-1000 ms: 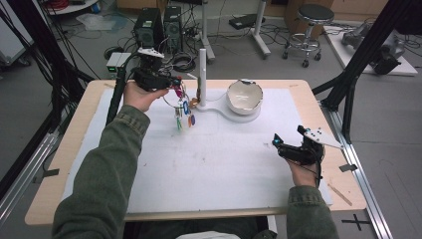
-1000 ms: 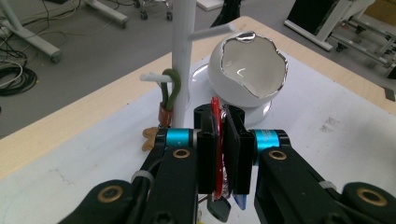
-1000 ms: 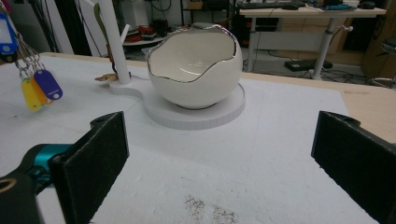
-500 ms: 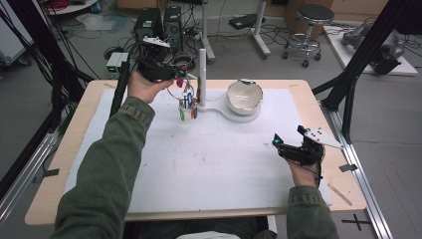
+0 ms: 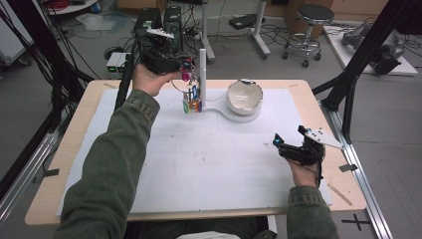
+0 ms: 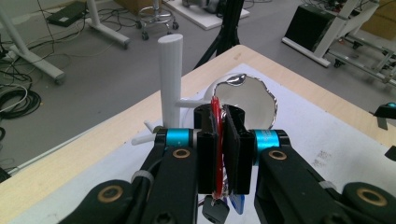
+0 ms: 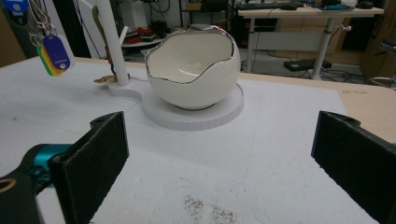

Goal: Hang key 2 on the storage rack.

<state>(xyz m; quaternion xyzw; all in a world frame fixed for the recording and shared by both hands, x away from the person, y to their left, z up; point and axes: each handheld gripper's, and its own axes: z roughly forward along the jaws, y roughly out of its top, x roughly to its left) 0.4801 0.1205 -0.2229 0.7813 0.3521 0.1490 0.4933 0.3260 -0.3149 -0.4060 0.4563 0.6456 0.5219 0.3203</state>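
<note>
Over at the far side of the bench (image 5: 69, 149) the left gripper (image 5: 171, 62) is held up in the air beside the white post (image 5: 202, 74), its jaws pressed together on a thin red ring (image 6: 216, 140) from which a bunch of coloured key tags (image 5: 191, 97) dangles, hanging just beside the post and above the white mat (image 5: 199, 164). From the left gripper view the ring runs straight up between the two black jaws, with a blue tag (image 6: 236, 204) and a dark one peeking out beneath them. The post rises from a flat white base (image 5: 226, 109) that widens into a round disc, and on that disc sits a white bowl shaped like a broken eggshell (image 5: 245, 95) with a thin metallic rim. Short pegs stick out from the post low down. The right gripper (image 5: 293, 147) is well apart from all this, low over the near right part of the mat, its jaws standing wide apart with nothing between them, pointed toward the bowl. In the right gripper view there is a small scatter of dark specks (image 7: 205, 207) on the mat just ahead of the gripper.
</note>
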